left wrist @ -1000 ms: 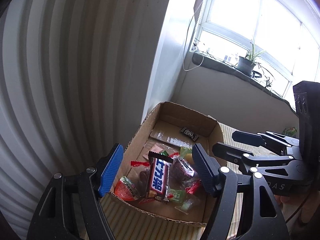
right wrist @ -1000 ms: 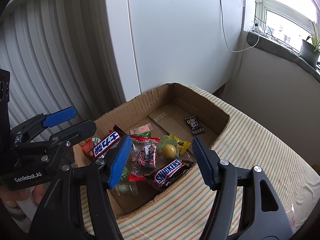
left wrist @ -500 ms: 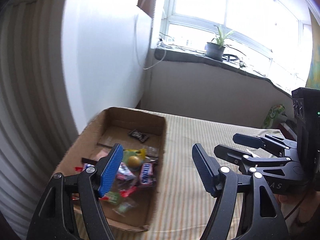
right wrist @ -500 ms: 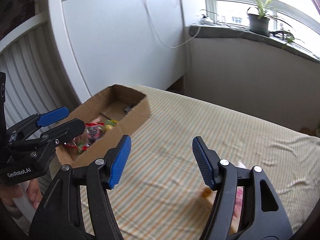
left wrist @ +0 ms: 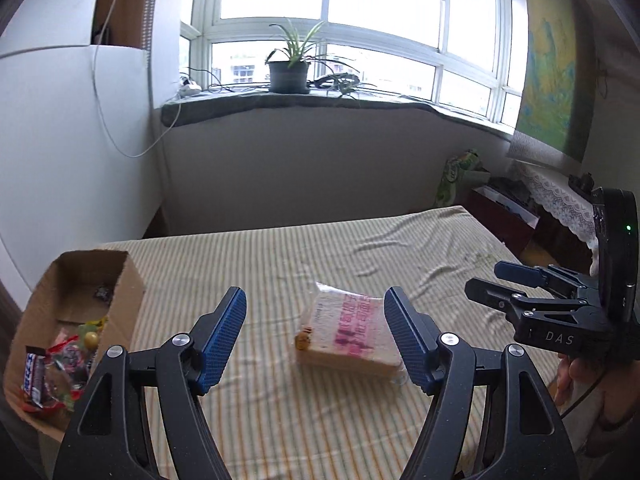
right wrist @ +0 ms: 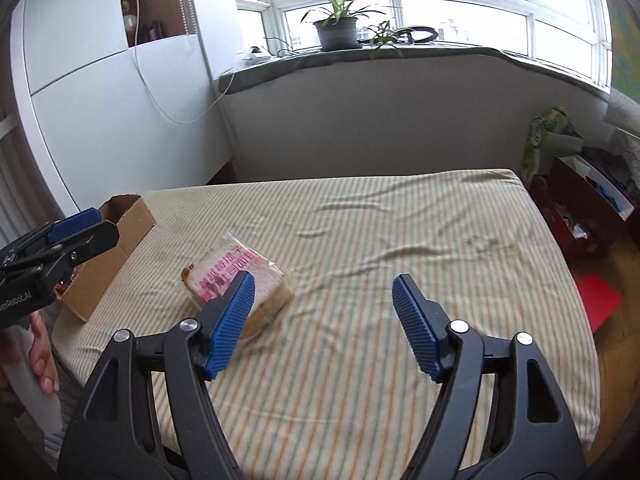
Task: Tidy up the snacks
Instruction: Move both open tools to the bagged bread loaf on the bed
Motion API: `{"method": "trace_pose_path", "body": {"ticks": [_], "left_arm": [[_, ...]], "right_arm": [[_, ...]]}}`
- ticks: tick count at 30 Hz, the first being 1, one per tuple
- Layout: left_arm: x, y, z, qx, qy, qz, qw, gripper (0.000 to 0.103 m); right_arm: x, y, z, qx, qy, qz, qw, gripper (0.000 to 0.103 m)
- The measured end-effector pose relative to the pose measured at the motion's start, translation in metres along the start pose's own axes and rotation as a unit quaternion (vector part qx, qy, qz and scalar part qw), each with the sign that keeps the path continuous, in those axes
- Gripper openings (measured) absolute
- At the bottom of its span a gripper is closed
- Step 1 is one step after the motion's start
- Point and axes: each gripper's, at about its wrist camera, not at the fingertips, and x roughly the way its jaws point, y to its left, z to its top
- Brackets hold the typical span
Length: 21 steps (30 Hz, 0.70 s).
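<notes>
Both my claws, left claw (left wrist: 316, 340) and right claw (right wrist: 324, 328), are spread wide and empty, lining up on the bagged bread (left wrist: 352, 332) mid-bed, so next I'd guess grab it, then the cardboard box (left wrist: 132, 292) at the left edge.

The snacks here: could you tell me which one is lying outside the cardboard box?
The clear-wrapped sandwich with pink print lies alone on the striped sheet, between the open left tool's fingers in its view. The other snacks sit inside the cardboard box.
</notes>
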Motion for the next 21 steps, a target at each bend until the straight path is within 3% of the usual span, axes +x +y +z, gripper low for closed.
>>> {"method": "trace_pose_path", "body": {"ticks": [2,7,11,14,21], "left_arm": [[0.0,-0.01,0.001,0.01,0.002,-0.005,0.9999,0.071],[-0.001,-0.015,0.009,0.016,0.001,-0.012,0.9998,0.071],[0.002,-0.009,0.012,0.013,0.001,-0.006,0.9999,0.072],[0.012,0.001,0.008,0.002,0.008,-0.006,0.9999,0.08],[0.067,0.026,-0.048,-0.024,0.095,-0.009,0.9951,0.08]], "right_arm": [[-0.014,-0.004,-0.006,0.004,-0.012,-0.013,1.0,0.086],[-0.018,0.006,-0.014,0.006,-0.021,-0.025,0.999,0.088],[0.009,0.022,-0.022,-0.002,0.004,-0.01,1.0,0.088],[0.031,0.034,-0.036,-0.007,0.029,0.003,1.0,0.088],[0.058,0.05,-0.069,-0.009,0.06,0.013,0.998,0.088]]}}
